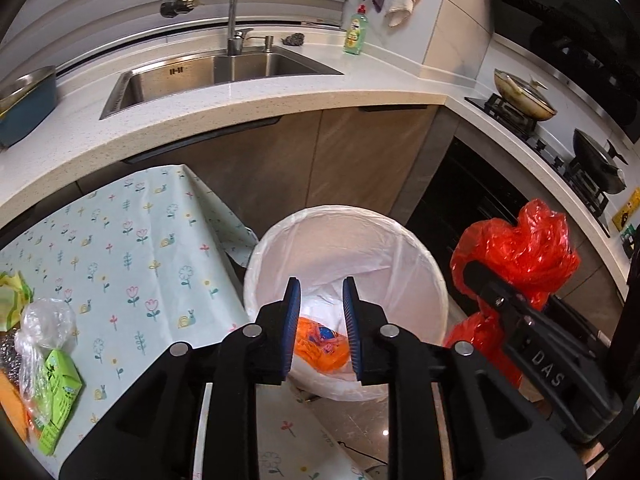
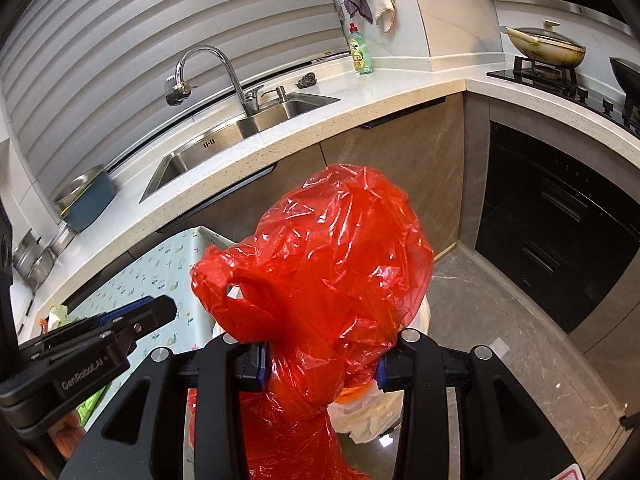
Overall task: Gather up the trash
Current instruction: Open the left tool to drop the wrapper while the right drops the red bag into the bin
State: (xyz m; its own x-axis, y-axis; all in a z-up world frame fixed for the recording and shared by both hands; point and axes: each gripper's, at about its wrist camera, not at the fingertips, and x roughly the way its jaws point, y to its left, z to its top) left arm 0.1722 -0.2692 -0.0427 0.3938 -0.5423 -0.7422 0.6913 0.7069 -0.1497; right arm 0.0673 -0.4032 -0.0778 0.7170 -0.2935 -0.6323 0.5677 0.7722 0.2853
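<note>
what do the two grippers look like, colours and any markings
Both are matte black plastic with two fingers lined by ribbed blue pads and round silver bolts at the pivots. The left gripper carries "GenRobot.AI" in pale lettering on its side, read from the right wrist view. The right gripper shows "DAS" on its side in the left wrist view. No cables or sleeves show.

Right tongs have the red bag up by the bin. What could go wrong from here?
1. The red bag billows wide above the right tongs, which pinch only a gathered neck; thin film might slip or tear.
2. The left tongs hang open over the bin mouth, so the arms could collide on the drop.
3. The puffed bag may catch the liner rim and land outside.
</note>
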